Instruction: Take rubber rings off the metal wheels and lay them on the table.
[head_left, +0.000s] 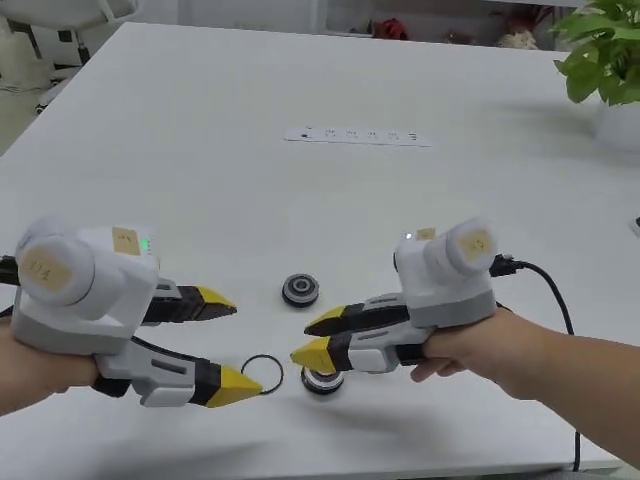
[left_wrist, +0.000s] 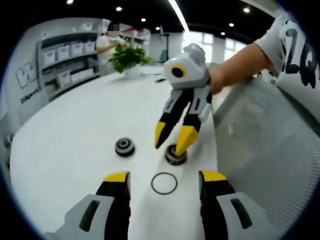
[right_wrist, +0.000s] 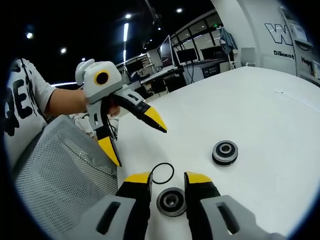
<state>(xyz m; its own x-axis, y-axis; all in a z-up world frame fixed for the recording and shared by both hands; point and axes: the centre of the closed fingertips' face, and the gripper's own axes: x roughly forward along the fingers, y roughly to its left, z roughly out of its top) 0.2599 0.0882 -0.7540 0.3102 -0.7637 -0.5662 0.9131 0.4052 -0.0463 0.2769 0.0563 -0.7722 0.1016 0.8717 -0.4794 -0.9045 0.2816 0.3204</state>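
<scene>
Your L gripper (head_left: 238, 345): fingers released, rubber ring (head_left: 262, 374) on counter (head_left: 300, 200) just ahead. R gripper (head_left: 308, 338): fingers released, straddling a wheel (head_left: 322, 381).

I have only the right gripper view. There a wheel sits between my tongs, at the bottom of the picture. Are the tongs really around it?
Observer: Not clearly. In the left gripper view the right gripper points steeply down, its tongs open and their yellow tips just over the near wheel. I cannot tell if they touch.
Operator: And where is the loose ring for the other hand?
Observer: In that same view the ring lies flat on the table, in the gap ahead of the left gripper, whose tongs are open.
Operator: Is anything behind my hand?
Observer: In the head view a black cable trails from the right gripper toward the table's near edge.
</scene>
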